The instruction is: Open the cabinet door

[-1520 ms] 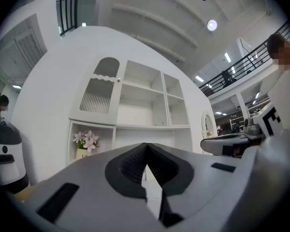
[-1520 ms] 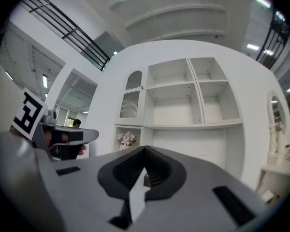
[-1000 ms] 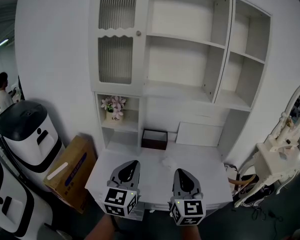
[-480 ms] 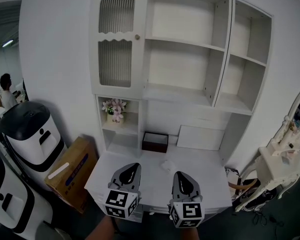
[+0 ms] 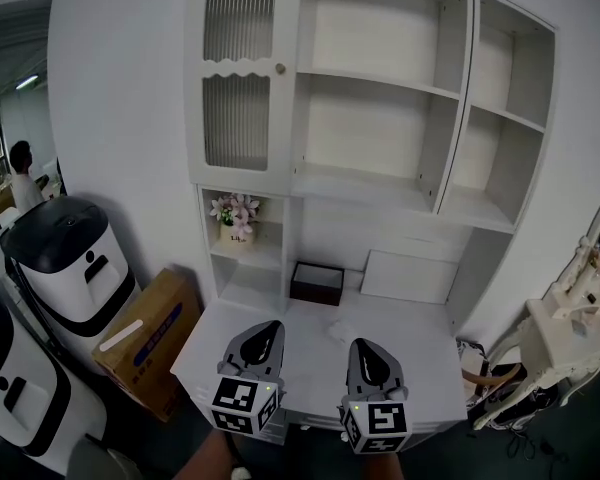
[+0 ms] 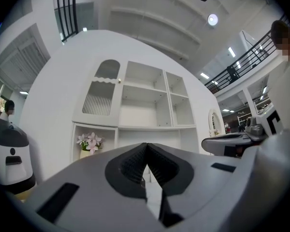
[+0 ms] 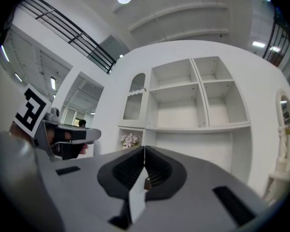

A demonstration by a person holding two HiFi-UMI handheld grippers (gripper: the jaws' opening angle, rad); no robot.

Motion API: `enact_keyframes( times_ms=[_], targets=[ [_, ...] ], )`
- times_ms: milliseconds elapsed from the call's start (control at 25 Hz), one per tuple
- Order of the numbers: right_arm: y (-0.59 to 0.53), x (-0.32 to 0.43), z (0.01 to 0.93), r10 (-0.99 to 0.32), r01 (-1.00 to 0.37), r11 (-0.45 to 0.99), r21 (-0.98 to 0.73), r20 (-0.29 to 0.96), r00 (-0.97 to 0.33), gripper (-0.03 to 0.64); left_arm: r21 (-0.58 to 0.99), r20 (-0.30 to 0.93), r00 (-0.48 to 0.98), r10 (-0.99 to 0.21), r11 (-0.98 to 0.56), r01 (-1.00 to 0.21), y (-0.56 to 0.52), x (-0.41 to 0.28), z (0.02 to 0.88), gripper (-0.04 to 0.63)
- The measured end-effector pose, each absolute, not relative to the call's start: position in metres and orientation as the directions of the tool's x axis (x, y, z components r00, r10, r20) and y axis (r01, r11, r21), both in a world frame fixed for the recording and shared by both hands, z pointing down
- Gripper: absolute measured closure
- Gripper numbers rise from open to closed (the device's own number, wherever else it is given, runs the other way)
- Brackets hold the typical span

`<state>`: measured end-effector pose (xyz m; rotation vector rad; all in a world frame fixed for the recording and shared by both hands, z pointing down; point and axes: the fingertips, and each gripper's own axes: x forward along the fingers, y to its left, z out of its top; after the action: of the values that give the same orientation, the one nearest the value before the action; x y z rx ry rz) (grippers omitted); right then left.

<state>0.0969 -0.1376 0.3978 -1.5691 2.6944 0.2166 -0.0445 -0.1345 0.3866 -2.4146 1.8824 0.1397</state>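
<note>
The white wall unit has one closed cabinet door at its upper left, with ribbed panes and a small round knob on its right edge. The same door shows far ahead in the left gripper view, and again as the door in the right gripper view. My left gripper and right gripper hover side by side over the front of the desk, well below the door. Both point at the unit. Each is shut, tips touching, with nothing between the jaws.
A white desk stands under the shelves, with a dark box at its back. A flower pot fills the niche below the door. At left stand a cardboard box and a white-and-black machine; an ornate white stand is at right.
The head view has shifted slightly, so the unit sits a little further right in frame. Both grippers hold their place and stay shut.
</note>
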Motion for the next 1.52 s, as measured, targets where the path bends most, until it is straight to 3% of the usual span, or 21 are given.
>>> enact_keyframes(
  times_ms=[1520],
  targets=[
    [-0.283, -0.028, 0.383, -0.893, -0.897, 0.428, 0.107, -0.102, -0.438, 0.597, -0.07, -0.139, 0.316, -0.939, -0.309, -0.948, -0.28, -0.159, 0.373, 0.586]
  ],
)
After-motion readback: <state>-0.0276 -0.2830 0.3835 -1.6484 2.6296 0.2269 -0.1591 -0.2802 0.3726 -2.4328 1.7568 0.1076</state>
